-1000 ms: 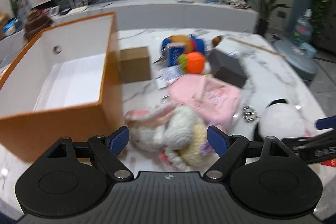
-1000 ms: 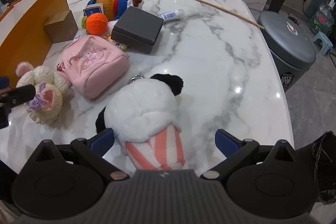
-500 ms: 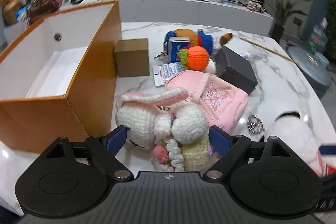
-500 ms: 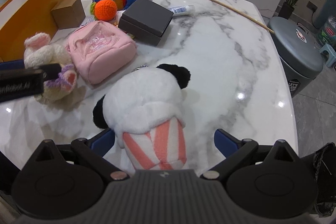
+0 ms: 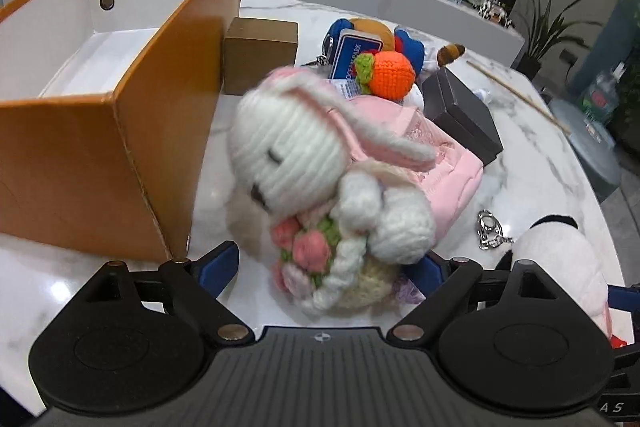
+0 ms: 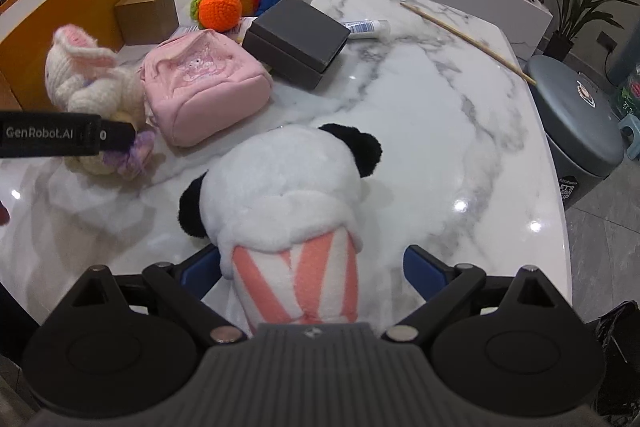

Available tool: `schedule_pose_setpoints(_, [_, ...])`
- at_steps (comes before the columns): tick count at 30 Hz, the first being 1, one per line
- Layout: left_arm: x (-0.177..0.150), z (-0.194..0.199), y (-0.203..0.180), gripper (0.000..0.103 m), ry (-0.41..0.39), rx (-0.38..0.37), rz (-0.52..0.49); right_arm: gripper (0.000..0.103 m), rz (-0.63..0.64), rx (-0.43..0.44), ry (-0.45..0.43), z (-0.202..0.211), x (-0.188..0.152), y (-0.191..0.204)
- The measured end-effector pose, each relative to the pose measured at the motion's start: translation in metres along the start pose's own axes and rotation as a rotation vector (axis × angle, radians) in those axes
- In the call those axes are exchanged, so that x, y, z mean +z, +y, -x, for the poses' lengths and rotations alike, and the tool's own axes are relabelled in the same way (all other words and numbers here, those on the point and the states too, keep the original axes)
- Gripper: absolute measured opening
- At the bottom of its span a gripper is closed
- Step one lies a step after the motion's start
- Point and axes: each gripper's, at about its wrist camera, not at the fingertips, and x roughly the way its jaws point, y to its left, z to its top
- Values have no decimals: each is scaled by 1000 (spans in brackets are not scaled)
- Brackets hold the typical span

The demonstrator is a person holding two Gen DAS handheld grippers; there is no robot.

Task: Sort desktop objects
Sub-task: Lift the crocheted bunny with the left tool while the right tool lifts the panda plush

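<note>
Home living room, marble table [image 6: 420, 115], houseplant [image 6: 576, 3]

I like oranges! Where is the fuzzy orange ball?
In the right wrist view the orange crocheted ball sits far left on the white marble table, between the small brown cardboard box and the dark grey flat box.

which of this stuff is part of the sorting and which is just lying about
Part of the job: crocheted bunny between the left gripper's fingers, panda plush at the right gripper, orange box, pink pouch, crocheted orange, grey box.

Lying about: grey bin, potted plant.
</note>
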Motion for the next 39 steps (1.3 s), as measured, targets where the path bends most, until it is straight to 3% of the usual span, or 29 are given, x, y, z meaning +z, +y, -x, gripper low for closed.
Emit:
schedule_pose_setpoints(8, [5,-1,5,102,-40,13,-23,96,17,-17,6,-3,3,5])
schedule_pose_setpoints(10, [6,1,7,92,-59,-2,-10,93,18,-8,-3,-2,4,5])
schedule_pose_setpoints(11, [6,3,8,80,-70,-11,-16,84,15,6,-3,-2,4,5])
schedule_pose_setpoints(12, [6,3,7,77,-74,-16,-26,68,7,26,4,-2,4,4])
schedule_pose_setpoints(13, [7,4,5,77,-76,-11,-39,64,-5,43,13,-3,4,3])
schedule_pose_setpoints(39, [1,34,3,71,-83,-73,-86,63,-10,75,-52,19,8,3])
